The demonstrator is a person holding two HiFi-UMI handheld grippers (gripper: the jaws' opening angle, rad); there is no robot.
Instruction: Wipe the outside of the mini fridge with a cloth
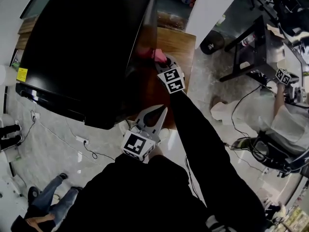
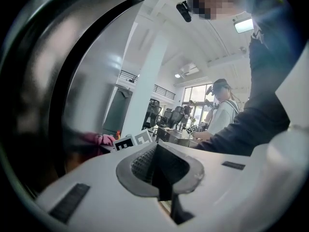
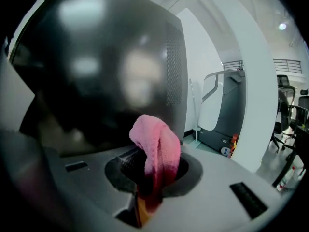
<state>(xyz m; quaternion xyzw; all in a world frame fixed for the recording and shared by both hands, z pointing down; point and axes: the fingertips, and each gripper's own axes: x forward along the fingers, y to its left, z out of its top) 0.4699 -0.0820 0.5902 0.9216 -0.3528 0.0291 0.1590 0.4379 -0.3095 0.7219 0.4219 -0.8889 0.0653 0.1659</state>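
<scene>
The black mini fridge (image 1: 87, 47) stands on a wooden table (image 1: 179, 38). My right gripper (image 1: 162, 61) is shut on a pink cloth (image 1: 158, 55) and holds it against the fridge's right side, low down near the tabletop. In the right gripper view the cloth (image 3: 155, 151) bulges out from between the jaws, with the glossy fridge wall (image 3: 106, 66) just ahead. My left gripper (image 1: 162, 110) hangs nearer to me, jaws shut and empty, pointing toward the table edge. Its own view shows the fridge wall (image 2: 72, 81) at left and the cloth (image 2: 97, 139) beyond.
A black metal stand (image 1: 251, 47) and a person in white (image 1: 285, 115) are on the right, with cables on the floor. Another person (image 1: 48, 202) stands at lower left. A white pillar (image 1: 212, 4) rises behind the table. A treadmill (image 3: 227, 110) shows past the fridge.
</scene>
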